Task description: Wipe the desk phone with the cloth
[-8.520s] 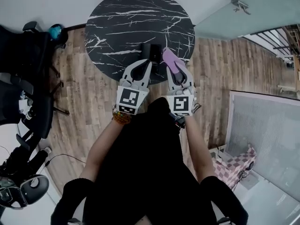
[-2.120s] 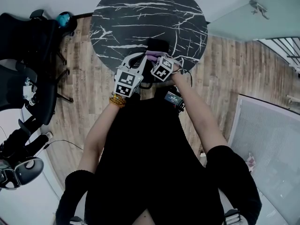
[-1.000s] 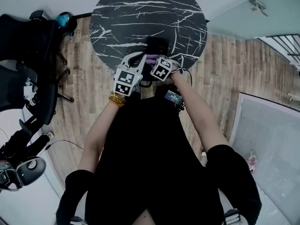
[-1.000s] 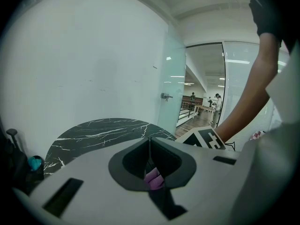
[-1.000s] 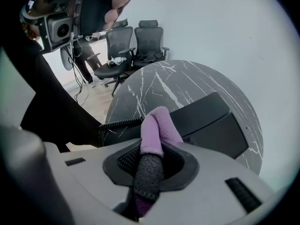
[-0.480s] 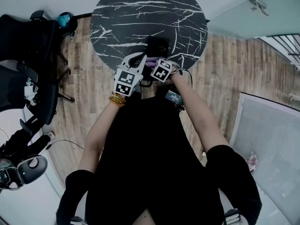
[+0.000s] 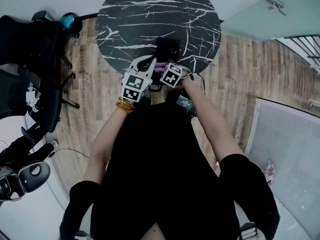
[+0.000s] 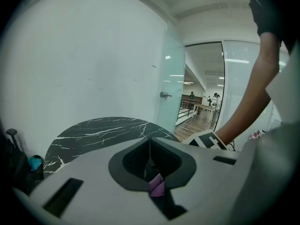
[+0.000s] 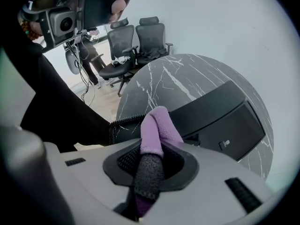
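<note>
**Q:** What is held in the two grippers?

**A:** The purple cloth (image 9: 158,125) is clamped in the right gripper (image 9: 151,159). It is folded into a roll that stands up out of the jaws, its rounded end pointed ahead at the desk phone (image 9: 220,121). The jaws of the left gripper (image 8: 150,146) are seen brought together. A sliver of purple shows low near their base, but whether it is pinched there cannot be told.

**Q:** Where is the phone, and how is it laid?

**A:** It is found just ahead of both grippers, on the round black marble table (image 7: 150,14). Its long axis is seen running from beside the cloth's tip away to the right gripper's right, with the dark sloped face turned up. A coiled cord (image 9: 123,122) is strung out to the left of the right gripper's jaws.

**Q:** How much room is there around it?

**A:** The phone is set close to the table rim nearest the grippers. Bare marble is spread beyond it and to either side. Wood floor (image 7: 235,69) is seen below that rim. Office chairs (image 9: 136,43) are parked well off past the table's edge, to the left gripper's left.
</note>
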The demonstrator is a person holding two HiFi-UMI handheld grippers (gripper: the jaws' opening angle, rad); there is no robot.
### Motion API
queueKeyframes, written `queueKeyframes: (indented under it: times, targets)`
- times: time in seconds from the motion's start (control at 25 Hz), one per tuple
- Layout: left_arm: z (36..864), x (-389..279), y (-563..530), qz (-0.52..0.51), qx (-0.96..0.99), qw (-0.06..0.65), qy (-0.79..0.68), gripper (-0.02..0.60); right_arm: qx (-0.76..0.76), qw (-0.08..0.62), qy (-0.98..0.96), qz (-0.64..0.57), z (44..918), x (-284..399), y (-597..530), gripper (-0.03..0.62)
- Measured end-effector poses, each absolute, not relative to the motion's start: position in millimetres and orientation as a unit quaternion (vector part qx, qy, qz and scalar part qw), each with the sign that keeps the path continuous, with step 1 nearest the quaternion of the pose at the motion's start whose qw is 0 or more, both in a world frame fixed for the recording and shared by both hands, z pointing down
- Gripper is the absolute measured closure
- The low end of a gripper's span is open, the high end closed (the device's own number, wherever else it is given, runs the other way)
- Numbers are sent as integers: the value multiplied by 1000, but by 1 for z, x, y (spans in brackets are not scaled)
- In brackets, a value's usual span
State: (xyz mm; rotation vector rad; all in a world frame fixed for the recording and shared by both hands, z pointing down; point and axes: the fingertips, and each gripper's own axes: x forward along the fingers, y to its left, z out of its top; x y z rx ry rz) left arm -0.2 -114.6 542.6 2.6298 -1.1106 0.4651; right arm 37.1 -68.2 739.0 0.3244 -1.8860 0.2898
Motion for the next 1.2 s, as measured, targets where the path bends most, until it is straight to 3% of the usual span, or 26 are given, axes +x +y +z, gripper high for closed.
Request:
queueKeyframes:
  times: [1.0, 1.2]
  targets:
    - [542, -7, -111, 161, 900, 122, -387, 560, 126, 566, -804, 132, 736, 36, -52, 503]
    - [541, -8, -112, 157, 900, 122, -388, 560, 130, 527, -832, 117, 696, 43, -83, 503]
